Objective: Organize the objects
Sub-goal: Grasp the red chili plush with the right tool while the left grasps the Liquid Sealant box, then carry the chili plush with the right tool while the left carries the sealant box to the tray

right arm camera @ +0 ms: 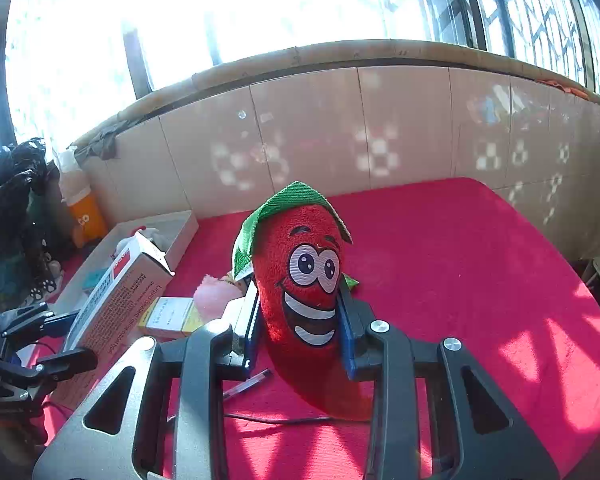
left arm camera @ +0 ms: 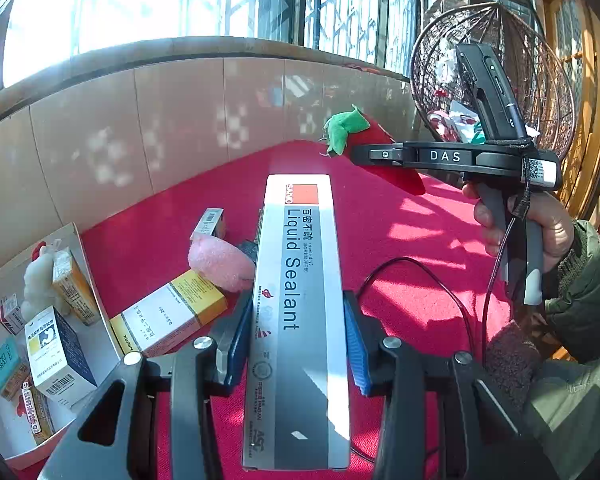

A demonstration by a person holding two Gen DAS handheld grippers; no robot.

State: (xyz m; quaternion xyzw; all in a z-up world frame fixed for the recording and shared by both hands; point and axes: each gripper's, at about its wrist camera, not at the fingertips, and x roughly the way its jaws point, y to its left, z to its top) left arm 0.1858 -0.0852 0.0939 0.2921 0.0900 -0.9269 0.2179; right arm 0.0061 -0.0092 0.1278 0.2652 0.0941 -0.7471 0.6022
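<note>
At lower left I see the white tray (left arm camera: 88,264), already part filled. My left gripper (left arm camera: 300,344) clamps the sealant box (left arm camera: 300,312) mid-frame; my right gripper (right arm camera: 300,320) squeezes the chilli toy (right arm camera: 304,280). Next, I judge, both travel left into the tray.

sunlit barred windows (right arm camera: 260,20) above a tiled wall (right arm camera: 340,140), hanging wicker chair (left arm camera: 496,76).

r gripper (right arm camera: 298,320) clamps red chili plush (right arm camera: 304,280).

Glossy cardboard sealant box (left arm camera: 300,320), fuzzy plush chilli (right arm camera: 304,280) — tablecloth (right arm camera: 480,280) seemingly felt.
</note>
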